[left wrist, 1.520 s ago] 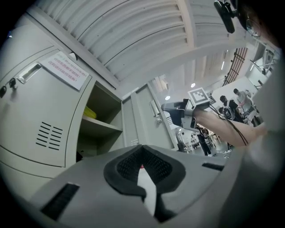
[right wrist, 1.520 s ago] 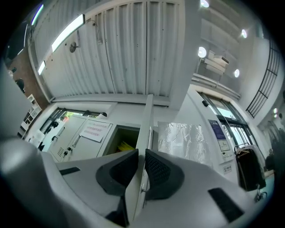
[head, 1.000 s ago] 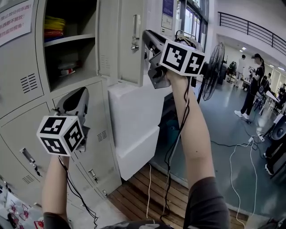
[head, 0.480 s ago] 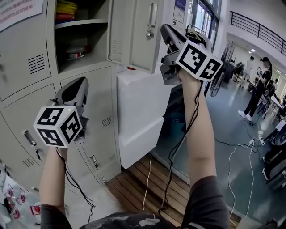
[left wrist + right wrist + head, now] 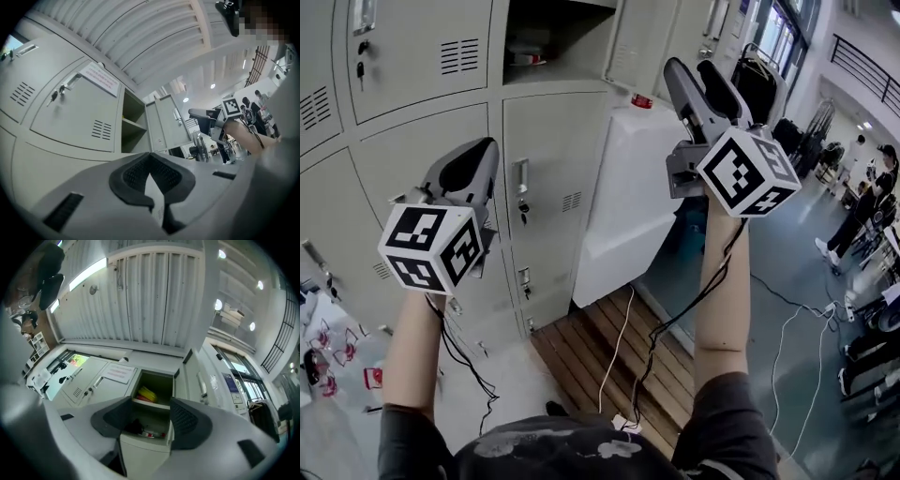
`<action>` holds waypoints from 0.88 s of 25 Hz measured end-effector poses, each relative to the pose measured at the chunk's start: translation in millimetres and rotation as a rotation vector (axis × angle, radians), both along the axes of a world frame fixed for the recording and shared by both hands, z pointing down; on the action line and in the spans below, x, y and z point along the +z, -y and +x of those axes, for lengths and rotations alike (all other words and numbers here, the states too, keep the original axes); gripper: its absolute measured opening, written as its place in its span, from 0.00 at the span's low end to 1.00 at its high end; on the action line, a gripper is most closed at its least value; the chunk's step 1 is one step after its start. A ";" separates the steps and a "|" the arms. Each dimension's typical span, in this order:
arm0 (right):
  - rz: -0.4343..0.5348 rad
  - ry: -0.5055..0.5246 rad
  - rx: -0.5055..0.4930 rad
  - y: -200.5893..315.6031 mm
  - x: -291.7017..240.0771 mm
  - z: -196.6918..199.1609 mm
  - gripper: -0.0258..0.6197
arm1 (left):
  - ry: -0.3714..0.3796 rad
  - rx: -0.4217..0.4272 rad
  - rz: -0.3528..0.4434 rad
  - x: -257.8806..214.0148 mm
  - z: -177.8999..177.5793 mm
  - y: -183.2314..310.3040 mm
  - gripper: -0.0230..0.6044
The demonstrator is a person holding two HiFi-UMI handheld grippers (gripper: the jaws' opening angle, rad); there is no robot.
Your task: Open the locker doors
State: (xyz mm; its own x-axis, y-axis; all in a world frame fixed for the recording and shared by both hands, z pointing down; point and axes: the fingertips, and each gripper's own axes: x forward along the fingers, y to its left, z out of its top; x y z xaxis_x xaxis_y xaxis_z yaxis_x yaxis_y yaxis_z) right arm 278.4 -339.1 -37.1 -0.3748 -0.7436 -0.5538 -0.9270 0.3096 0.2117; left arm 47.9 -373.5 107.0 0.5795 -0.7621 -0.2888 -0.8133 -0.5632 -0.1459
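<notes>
The left hand-held gripper (image 5: 476, 155) is held up in front of the grey lockers (image 5: 412, 150). Its jaws are together, pads meeting at the tips with nothing caught in them. The right hand-held gripper (image 5: 694, 70) is raised higher and further right, clear of the lockers. Its jaws are opening and stand well apart, and nothing is between them. The right gripper view only frames the open compartment (image 5: 154, 404) beyond the gap.

That compartment sits in the upper row, and its door (image 5: 200, 383) is swung out to the right. Inside, a yellow bundle (image 5: 147, 393) lies on the shelf, with a few small things below it (too dim to name). The compartment door directly beneath it (image 5: 548, 187) is closed, with a key hanging under its handle, and the doors to the left are closed too.

A white box (image 5: 628, 187) stands just beside the lockers on the right. Wooden slats (image 5: 600, 361) cover the floor at its foot, and thin cables (image 5: 619, 347) trail across them.
</notes>
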 end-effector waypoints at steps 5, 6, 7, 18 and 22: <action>-0.061 -0.060 -0.052 -2.6 57.2 -72.5 0.51 | -0.028 -0.034 -0.059 39.2 -57.3 -13.2 0.05; -0.079 -0.054 -0.073 -3.7 68.3 -85.4 0.51 | -0.037 -0.040 -0.069 47.0 -69.1 -15.7 0.05; -0.095 -0.044 -0.093 -5.0 79.2 -98.1 0.52 | -0.045 -0.047 -0.077 54.3 -81.3 -18.7 0.05; -0.265 -0.032 -0.271 -20.2 198.4 -255.1 0.52 | 0.001 -0.218 -0.065 124.4 -223.9 -89.3 0.05; -0.312 -0.026 -0.319 -25.9 237.7 -313.4 0.52 | -0.025 -0.277 -0.110 154.6 -274.3 -111.0 0.05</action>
